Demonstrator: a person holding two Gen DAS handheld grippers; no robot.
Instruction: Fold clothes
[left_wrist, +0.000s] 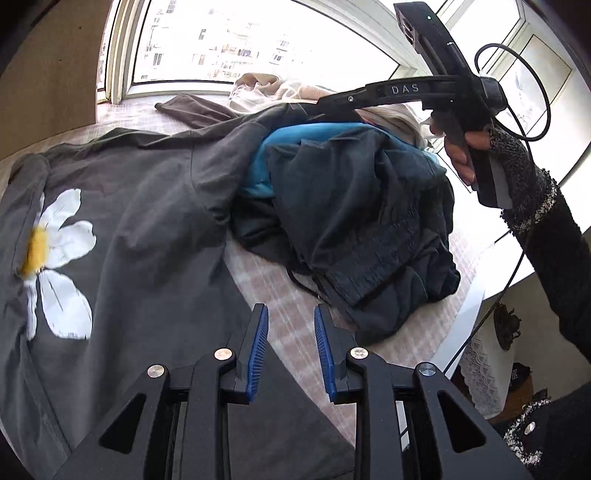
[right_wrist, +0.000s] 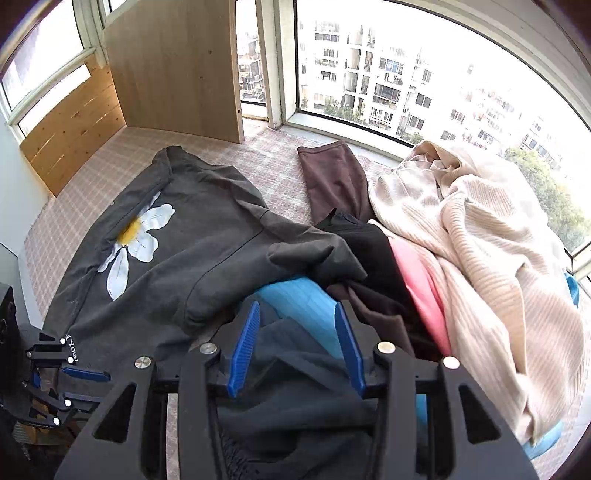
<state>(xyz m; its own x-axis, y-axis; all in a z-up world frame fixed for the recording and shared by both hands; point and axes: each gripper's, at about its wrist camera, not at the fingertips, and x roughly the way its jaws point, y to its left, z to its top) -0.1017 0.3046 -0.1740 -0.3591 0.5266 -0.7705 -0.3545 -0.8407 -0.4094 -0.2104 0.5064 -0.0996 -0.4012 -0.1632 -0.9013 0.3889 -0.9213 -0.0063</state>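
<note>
A dark grey T-shirt (left_wrist: 129, 221) (right_wrist: 192, 236) with a white daisy print lies spread on the checked cloth, one sleeve resting on a heap of clothes. My left gripper (left_wrist: 290, 308) hovers open over the shirt's edge and the bare cloth, holding nothing; the right wrist view shows it low at the left (right_wrist: 99, 387). My right gripper (right_wrist: 295, 306) is open above the heap, over a blue garment (right_wrist: 303, 299) (left_wrist: 266, 166) and a dark navy one (left_wrist: 369, 221). A hand holds this right gripper (left_wrist: 325, 105) high over the pile.
The heap also holds a cream knit sweater (right_wrist: 480, 240), a pink piece (right_wrist: 421, 288), a black piece (right_wrist: 369, 243) and a brown garment (right_wrist: 332, 177). A wooden board (right_wrist: 173, 66) stands at the back left. Windows run behind. The table edge (left_wrist: 469, 295) drops off at the right.
</note>
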